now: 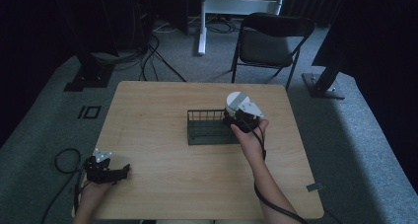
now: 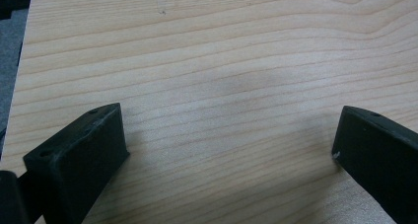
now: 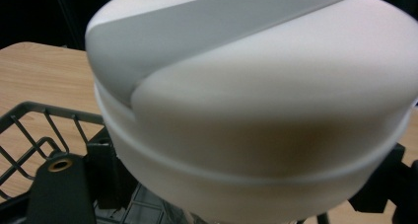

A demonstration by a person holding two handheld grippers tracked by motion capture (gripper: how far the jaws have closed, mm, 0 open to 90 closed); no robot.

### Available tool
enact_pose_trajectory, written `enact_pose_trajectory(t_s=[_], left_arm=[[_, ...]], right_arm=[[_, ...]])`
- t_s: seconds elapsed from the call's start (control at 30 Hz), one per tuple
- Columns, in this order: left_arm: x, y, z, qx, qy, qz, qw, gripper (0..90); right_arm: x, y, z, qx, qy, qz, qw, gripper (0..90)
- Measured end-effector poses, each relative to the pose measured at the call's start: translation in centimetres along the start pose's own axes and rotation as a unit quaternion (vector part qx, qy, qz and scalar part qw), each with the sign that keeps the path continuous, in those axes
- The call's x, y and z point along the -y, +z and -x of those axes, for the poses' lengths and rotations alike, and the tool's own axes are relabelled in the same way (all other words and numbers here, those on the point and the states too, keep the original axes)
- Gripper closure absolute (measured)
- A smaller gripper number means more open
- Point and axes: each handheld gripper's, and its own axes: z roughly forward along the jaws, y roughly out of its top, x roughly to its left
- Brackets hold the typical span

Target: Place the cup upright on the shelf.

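A white container with a grey band (image 1: pixel 235 101) is being gripped between the jaws of the right gripper (image 1: pixel 241 118), its rounded body (image 3: pixel 256 110) sitting right in front of that gripper's camera and just above the right end of the dark wire basket (image 1: pixel 209 130) below it. The left gripper (image 1: pixel 106 170) is being held with its jaws spread wide and nothing between them, bare wooden table (image 2: pixel 222 71) lying directly ahead of and beneath it, well apart from the container.

Folding chair (image 1: pixel 272 41) behind wooden table (image 1: pixel 157 135)
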Motion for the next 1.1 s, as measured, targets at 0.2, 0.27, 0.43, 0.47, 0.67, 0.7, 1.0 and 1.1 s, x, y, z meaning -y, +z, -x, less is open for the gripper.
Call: enact_pose_trajectory(t_s=[0.2,0.27,0.43,0.47,0.67,0.7,1.0,1.1], left_arm=[[0.0,0.0,0.0,0.0,0.0,0.0,1.0,0.1],[0.0,0.0,0.0,0.0,0.0,0.0,1.0,0.2],[0.0,0.0,0.0,0.0,0.0,0.0,1.0,0.1],[0.0,0.0,0.0,0.0,0.0,0.0,1.0,0.2],[0.0,0.0,0.0,0.0,0.0,0.0,1.0,0.2],[0.0,0.0,0.0,0.0,0.0,0.0,1.0,0.2],[0.0,0.0,0.0,0.0,0.0,0.0,1.0,0.2],[0.0,0.0,0.0,0.0,0.0,0.0,1.0,0.1]], right_arm=[[0.7,0.6,-0.2,-0.004,0.009,-0.013,0.9999,18.1],[0.8,0.8,-0.4,-0.008,0.009,-0.017,0.9998,18.1],[0.9,1.1,-0.4,0.0,0.019,-0.03,0.9994,18.1],[1.0,1.1,-0.4,-0.001,0.019,-0.032,0.9993,18.1],[1.3,1.5,-0.6,-0.006,0.008,-0.045,0.9989,18.2],[1.4,1.5,-0.6,-0.009,0.008,-0.047,0.9988,18.2],[1.9,2.0,-0.7,-0.012,0.007,-0.061,0.998,18.1],[1.9,2.0,-0.8,-0.012,0.0,-0.062,0.998,18.1]])
